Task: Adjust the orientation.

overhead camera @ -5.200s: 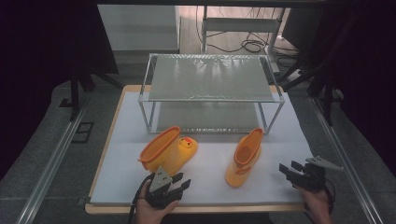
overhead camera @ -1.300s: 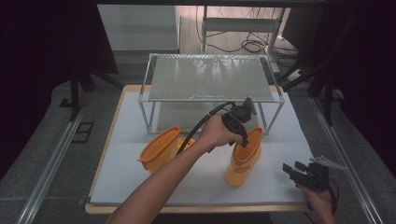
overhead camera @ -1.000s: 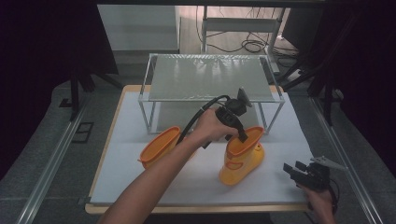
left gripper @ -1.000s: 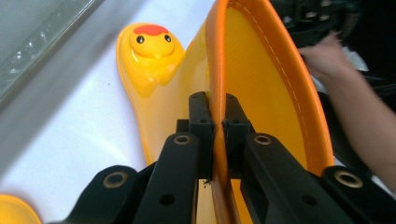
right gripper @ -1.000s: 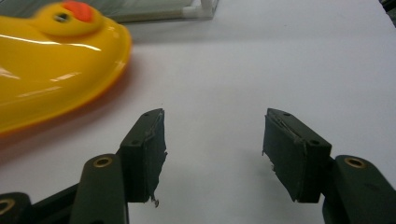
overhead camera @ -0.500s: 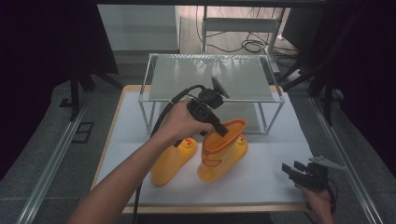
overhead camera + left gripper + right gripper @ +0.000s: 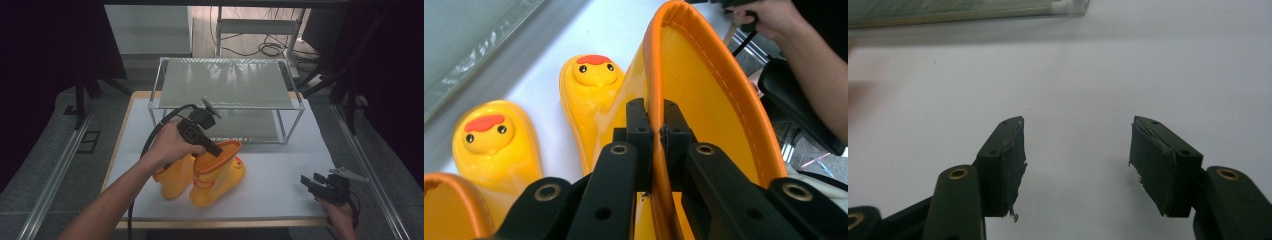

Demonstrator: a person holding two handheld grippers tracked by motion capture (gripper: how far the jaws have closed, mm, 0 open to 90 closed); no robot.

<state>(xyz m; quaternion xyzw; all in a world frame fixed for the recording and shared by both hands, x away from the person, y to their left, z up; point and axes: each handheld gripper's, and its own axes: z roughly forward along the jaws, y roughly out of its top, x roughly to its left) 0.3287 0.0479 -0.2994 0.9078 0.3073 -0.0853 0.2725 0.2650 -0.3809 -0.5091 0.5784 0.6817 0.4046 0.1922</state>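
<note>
Two yellow rubber boots with duck faces on their toes sit side by side on the white table (image 7: 280,165). My left gripper (image 7: 217,150) is shut on the orange top rim of the right boot (image 7: 220,177). In the left gripper view the pads (image 7: 639,130) pinch that rim (image 7: 704,75) from both sides, and the duck toe (image 7: 595,70) shows beyond. The left boot (image 7: 175,175) is right against it, its toe (image 7: 486,132) alongside. My right gripper (image 7: 320,184) rests low at the front right, open, with bare table between its jaws (image 7: 1075,165).
A two-level metal-framed rack (image 7: 225,82) stands at the back of the table, just behind the boots; its edge (image 7: 948,10) shows in the right gripper view. White table lies free between the boots and the right gripper. The table's front edge runs close below both.
My left gripper has carried the right boot by its rim leftward across the table until it is against the left boot. The right gripper has stayed where it was.
</note>
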